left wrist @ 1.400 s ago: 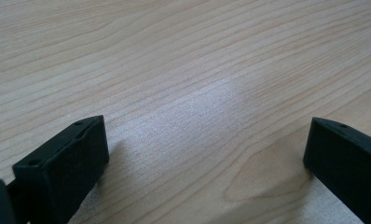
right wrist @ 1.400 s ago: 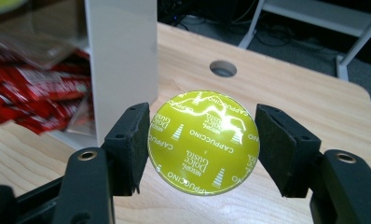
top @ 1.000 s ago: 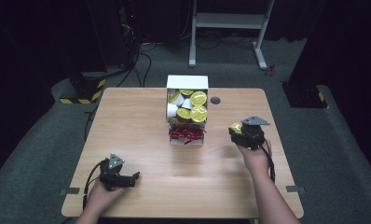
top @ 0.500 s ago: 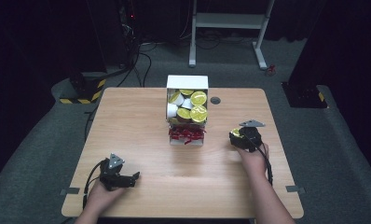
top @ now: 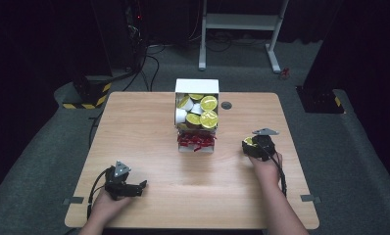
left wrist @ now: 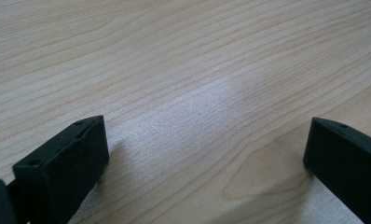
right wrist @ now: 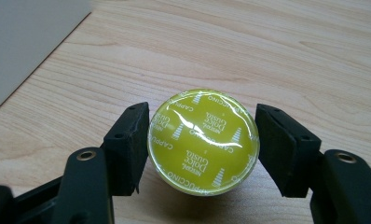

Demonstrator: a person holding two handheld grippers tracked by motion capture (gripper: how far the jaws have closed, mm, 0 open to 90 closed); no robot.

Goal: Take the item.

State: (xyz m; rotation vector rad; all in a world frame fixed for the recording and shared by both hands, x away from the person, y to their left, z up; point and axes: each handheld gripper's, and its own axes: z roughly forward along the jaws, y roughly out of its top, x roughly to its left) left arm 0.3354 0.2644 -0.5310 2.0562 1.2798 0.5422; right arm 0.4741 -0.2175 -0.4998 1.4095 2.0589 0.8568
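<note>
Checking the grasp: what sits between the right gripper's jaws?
A yellow capsule, foil lid up, sits between the right gripper's jaws in the right gripper view.

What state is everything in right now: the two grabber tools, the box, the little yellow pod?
Left gripper: open, nothing between its jaws, low over the table.
Right gripper: jaws on either side of the capsule, touching its sides.
Yellow cappuccino capsule: foil lid sealed, facing the camera, held between the jaws.
White box: open, full of yellow-lidded capsules.
</note>
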